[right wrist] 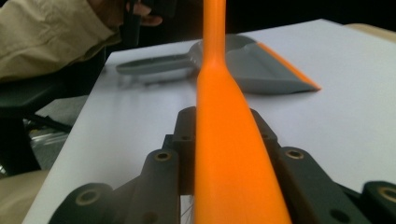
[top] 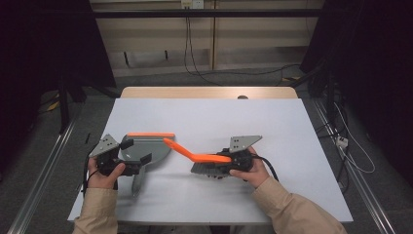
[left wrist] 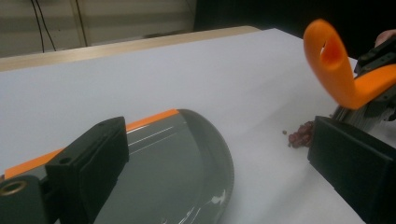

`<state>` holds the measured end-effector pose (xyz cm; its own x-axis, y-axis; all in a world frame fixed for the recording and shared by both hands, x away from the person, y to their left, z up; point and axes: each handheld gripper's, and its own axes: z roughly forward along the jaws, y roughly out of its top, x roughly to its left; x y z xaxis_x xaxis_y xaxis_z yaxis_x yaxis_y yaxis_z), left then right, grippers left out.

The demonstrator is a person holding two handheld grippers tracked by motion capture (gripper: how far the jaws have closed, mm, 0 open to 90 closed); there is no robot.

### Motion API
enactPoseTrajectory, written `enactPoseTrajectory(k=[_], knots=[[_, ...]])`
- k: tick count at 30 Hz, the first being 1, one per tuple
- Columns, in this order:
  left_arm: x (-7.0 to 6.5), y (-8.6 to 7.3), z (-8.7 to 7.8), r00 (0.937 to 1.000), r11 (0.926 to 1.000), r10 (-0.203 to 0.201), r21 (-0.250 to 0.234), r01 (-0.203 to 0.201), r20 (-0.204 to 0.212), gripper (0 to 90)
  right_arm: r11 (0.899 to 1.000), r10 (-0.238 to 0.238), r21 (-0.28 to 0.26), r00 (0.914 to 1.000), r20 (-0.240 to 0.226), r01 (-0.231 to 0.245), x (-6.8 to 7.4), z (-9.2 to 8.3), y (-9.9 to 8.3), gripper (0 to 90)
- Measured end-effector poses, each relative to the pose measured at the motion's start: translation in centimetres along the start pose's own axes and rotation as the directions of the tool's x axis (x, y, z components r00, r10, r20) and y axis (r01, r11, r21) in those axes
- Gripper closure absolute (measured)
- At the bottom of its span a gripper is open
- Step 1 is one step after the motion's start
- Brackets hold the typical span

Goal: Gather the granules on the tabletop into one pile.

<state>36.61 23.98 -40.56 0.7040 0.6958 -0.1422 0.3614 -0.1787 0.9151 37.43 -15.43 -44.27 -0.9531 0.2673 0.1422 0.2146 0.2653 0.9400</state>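
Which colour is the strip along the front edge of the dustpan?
Orange; the dustpan itself is grey. The strip shows best in the high view.

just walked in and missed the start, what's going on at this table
A person is sweeping with a gripper in each hand. The right gripper is shut on the orange handle of a small hand brush, its bristles down on the white table. The left gripper, jaws open, sits over the grey plastic dustpan with an orange lip, which lies flat. A little pile of dark reddish crumbs lies by the bristles, not yet in the pan.
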Motion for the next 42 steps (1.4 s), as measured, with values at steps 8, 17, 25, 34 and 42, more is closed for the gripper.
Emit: enactPoseTrajectory(k=[8,17,25,34,42], knots=[[-0.1,0.0,0.0,1.0000,1.0000,0.002,-0.004,-0.002,0.003,5.2,0.999,0.016,-0.044,0.9904,0.137,-0.010,-1.6,-3.0,1.0,71.5],[0.0,0.0,0.0,1.0000,1.0000,0.003,0.000,-0.003,0.000,5.2,0.997,0.069,0.001,0.9437,0.323,-0.073,-5.0,-4.5,-0.8,71.4],[0.0,0.1,-0.1,1.0000,1.0000,0.002,-0.006,-0.002,0.001,5.2,0.992,0.018,0.111,0.9158,0.401,-0.068,-4.5,-5.3,-1.8,71.0],[-0.4,0.3,0.0,0.9999,0.9999,0.012,-0.008,-0.012,0.008,5.2,0.977,0.002,0.187,0.8792,0.476,-0.103,-2.8,-5.8,-0.5,63.9],[-0.3,0.4,-0.3,0.9999,0.9998,0.014,-0.012,-0.014,0.009,5.2,0.952,0.008,0.253,0.8427,0.538,-0.171,-2.3,-5.5,0.9,68.6]])
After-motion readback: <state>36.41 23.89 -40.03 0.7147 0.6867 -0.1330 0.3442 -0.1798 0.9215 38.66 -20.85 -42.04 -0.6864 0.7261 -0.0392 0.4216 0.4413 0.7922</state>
